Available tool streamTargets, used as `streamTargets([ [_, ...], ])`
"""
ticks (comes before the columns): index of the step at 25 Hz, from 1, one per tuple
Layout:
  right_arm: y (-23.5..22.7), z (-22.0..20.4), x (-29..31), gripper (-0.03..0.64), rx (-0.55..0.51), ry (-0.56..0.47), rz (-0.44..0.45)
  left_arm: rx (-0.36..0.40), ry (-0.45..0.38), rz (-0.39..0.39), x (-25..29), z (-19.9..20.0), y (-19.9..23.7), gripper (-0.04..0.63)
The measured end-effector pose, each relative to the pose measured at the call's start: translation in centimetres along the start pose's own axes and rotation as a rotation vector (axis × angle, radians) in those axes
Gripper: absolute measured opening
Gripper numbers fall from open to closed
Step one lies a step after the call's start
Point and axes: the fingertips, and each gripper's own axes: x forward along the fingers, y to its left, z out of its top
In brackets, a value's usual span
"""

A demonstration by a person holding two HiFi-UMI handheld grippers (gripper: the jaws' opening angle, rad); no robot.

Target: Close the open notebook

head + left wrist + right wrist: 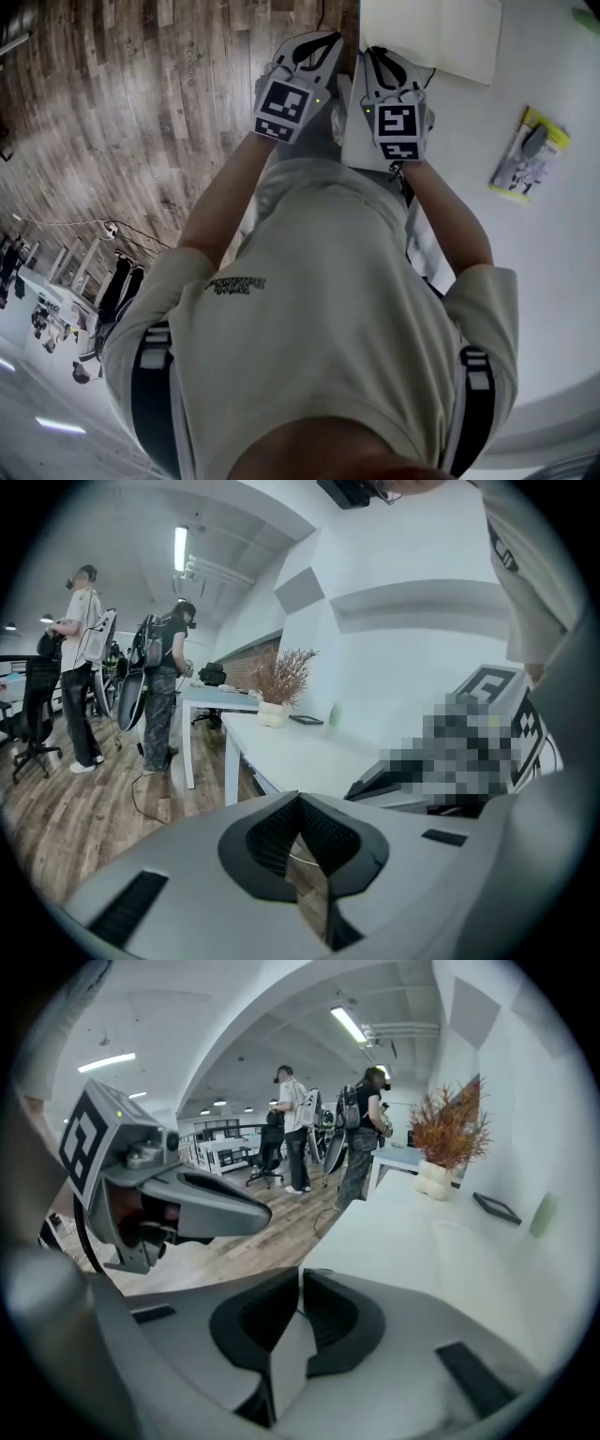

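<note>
A: We start at the tips. The left gripper [300, 801] has its two dark pads [267, 841] pressed together at the point with nothing pinched, and we see wood floor [84, 808] through the slit below them

B: Same on the right gripper [300, 1277]: jaws meeting at the tip, empty, with the white table [403, 1251] beyond

A: Any writing for us? Each gripper carries a marker cube [284, 108] of black-and-white squares, patterns rather than words

B: There's dark print across the chest of the shirt [309, 309], upside down to us and too small to read. We can't make out the print on the yellow-edged packet [530, 153] on the table either

A: Out to the arms now. Both bare forearms [230, 187] reach forward from the body, nearly parallel, with the grippers side by side and close, pointing ahead and tilted down

B: In the head view we have the left one over the floor just off the table's edge, and the right one over the edge itself

A: And the notebook [431, 37]? It lies on the table near the right gripper's tip, white page up, cut off by the top of the head view

B: Further out, we've got a dried plant [450, 1133] in a white pot at the table's far end
</note>
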Motion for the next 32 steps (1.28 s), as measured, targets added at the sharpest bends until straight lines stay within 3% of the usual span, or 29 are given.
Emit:
streamTargets([
  [3,-1.1,2.5,-2.8,0.020,0.085,-0.080,-0.016,0.037,-0.016,-0.039,-0.1,2.1,-1.3,0.012],
  [8,-6.0,4.9,-9.7,0.020,0.228,-0.225,-0.133,0.102,-0.042,-0.144,1.1,5.7,-5.3,0.012],
  [13,-12.9,1.0,-14.6,0.021,0.355,-0.248,-0.335,0.163,-0.018,-0.254,4.5,6.5,-10.3,0.012],
  [18,-18.0,-4.4,-14.4,0.025,0.406,-0.192,-0.474,0.205,0.092,-0.207,7.8,4.4,-10.3,0.012],
  [20,-19.2,-6.8,-13.0,0.038,0.403,-0.113,-0.488,0.194,0.128,-0.200,8.4,3.6,-9.8,0.012],
  [24,-20.2,-9.4,-11.4,0.137,0.406,-0.008,-0.476,0.198,0.164,-0.192,8.4,2.2,-9.4,0.012],
  [29,-17.3,-2.9,-13.6,0.137,0.218,-0.135,-0.484,0.165,0.116,-0.179,6.4,2.7,-9.0,0.012],
  [32,-12.2,2.8,-13.2,0.137,0.046,-0.274,-0.350,0.144,0.077,-0.149,4.9,3.4,-8.3,0.012],
])
